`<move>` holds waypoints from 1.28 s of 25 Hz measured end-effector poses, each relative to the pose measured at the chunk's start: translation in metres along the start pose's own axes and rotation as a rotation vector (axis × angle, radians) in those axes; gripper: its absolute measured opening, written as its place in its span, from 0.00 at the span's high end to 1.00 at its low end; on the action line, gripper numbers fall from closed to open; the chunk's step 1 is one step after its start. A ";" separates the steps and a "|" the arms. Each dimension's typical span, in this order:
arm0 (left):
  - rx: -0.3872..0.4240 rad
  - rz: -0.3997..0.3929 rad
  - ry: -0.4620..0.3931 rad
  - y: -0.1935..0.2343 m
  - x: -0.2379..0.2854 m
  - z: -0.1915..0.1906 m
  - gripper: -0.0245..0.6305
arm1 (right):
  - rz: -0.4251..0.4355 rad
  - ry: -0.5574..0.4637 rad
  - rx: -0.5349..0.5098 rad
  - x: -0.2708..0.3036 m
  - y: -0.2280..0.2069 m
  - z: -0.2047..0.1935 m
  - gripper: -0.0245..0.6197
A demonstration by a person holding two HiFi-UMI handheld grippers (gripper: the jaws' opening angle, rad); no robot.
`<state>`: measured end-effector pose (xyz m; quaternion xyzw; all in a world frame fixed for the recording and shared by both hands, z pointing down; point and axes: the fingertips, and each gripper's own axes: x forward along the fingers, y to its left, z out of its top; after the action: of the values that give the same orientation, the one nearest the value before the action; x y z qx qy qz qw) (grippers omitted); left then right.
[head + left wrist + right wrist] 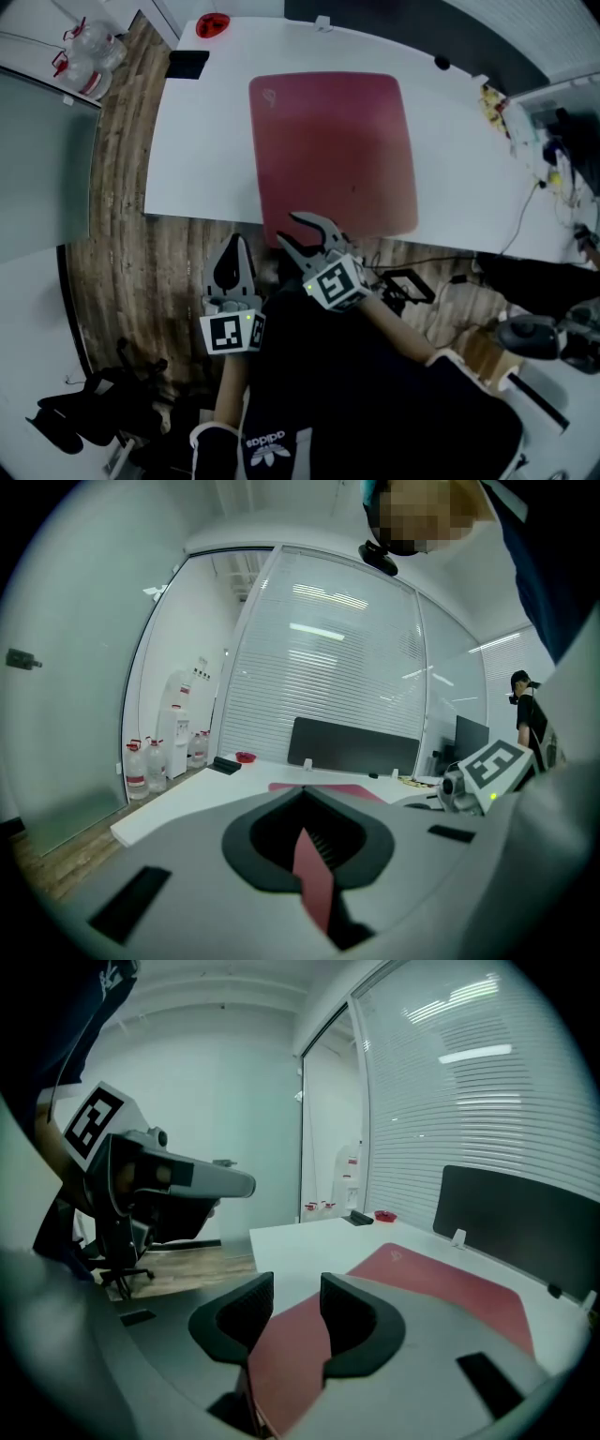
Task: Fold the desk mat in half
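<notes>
White desk (206, 141) bears the red mat (333, 150); right tongs (289, 228) gape over its near edge, left tongs (234, 246) closed, empty.

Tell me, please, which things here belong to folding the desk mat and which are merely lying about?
Job in hand: red rectangular desk mat; white table under it; right tongs, open at its near edge; left tongs.
Lying about: small red round dish; flat black object near it; clear water bottles.

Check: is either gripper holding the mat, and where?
Nothing held. The right gripper is open over the near edge of the desk mat, pads off it; the left gripper is shut and empty.
</notes>
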<state>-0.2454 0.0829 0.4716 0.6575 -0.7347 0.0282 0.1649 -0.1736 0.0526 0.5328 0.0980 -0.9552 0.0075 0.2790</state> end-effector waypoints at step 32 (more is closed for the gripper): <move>-0.028 0.013 0.056 0.034 -0.024 -0.027 0.96 | 0.017 0.342 -0.506 0.071 0.066 -0.103 0.67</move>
<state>-0.2708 0.1175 0.4966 0.6491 -0.7345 0.0377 0.1944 -0.1903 0.1112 0.6603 0.0149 -0.8668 -0.2119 0.4512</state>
